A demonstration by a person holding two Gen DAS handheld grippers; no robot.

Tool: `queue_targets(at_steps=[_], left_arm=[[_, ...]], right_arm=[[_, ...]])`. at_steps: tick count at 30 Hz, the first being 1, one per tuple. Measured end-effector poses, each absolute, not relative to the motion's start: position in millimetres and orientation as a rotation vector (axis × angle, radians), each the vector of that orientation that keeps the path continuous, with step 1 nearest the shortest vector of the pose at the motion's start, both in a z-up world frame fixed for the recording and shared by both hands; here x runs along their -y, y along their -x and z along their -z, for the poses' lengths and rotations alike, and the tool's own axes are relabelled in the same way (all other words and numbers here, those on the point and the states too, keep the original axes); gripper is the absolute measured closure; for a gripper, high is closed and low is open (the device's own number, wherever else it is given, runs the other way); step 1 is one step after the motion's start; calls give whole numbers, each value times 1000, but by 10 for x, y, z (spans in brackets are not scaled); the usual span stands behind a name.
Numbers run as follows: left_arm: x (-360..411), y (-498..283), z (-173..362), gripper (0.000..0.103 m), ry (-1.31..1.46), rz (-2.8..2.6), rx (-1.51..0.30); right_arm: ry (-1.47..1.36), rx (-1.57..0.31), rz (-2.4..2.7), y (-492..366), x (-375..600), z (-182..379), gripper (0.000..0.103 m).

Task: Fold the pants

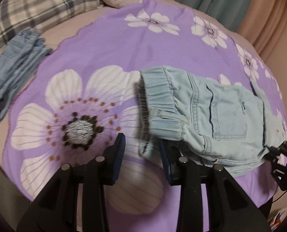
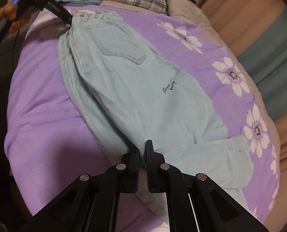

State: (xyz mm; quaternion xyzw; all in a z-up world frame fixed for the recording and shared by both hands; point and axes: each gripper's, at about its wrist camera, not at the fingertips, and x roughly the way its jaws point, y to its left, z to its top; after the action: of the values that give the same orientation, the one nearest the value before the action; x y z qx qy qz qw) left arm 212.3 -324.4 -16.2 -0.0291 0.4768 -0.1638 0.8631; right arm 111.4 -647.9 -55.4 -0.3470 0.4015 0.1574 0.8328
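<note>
My right gripper (image 2: 143, 150) fingers pinch the pale jeans (image 2: 135, 81) leg end; left gripper (image 1: 142, 148) fingers part-open, waistband draped over the right finger.

1. Both views are dim and warm-toned, with soft indoor light and no glare.
2. Fisheye bending curves the purple floral cover (image 1: 108, 44) strongly; black vignette fills the corners.
3. Left wrist view: motion blur smears the pale jeans (image 1: 217, 112), worst at 9 o'clock.
4. Right wrist view: sharper; a dark shadow lies on the cover at 7 o'clock, and the 10 o'clock corner is murky.
</note>
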Motion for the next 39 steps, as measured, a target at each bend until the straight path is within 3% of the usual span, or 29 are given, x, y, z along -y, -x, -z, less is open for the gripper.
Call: queue_targets(at_steps=[5,10,11,18,23,27,32,39], left_arm=[[3251,-1938,-112,67,51,344,-917],[3635,-1832,-328,62,41,471,-857],[3750,-1826,-317,59,33,500,-859],[4401,-1826,300,59,-113,569,-1072],[4447,-1833,184,55,-135,582,-1053],[4702,-1810,46,55,-110,657,-1032],[5361,-1773,89,55,-105,851,-1064],[6081,-1635,298,56,-204,979,-1113]], right_arm=[[623,-897,-349,-1051,6557,425,95],[268,-853,-412,-1029,6847,40,85],[211,-843,-401,-1062,6903,27,84],[57,-1019,-328,-1326,6940,605,84],[-164,-992,-353,-1398,7322,337,83],[-323,-941,-143,-1641,7950,97,65],[-438,-977,77,-2193,8604,29,65],[-476,-1079,141,-2875,8753,206,62]])
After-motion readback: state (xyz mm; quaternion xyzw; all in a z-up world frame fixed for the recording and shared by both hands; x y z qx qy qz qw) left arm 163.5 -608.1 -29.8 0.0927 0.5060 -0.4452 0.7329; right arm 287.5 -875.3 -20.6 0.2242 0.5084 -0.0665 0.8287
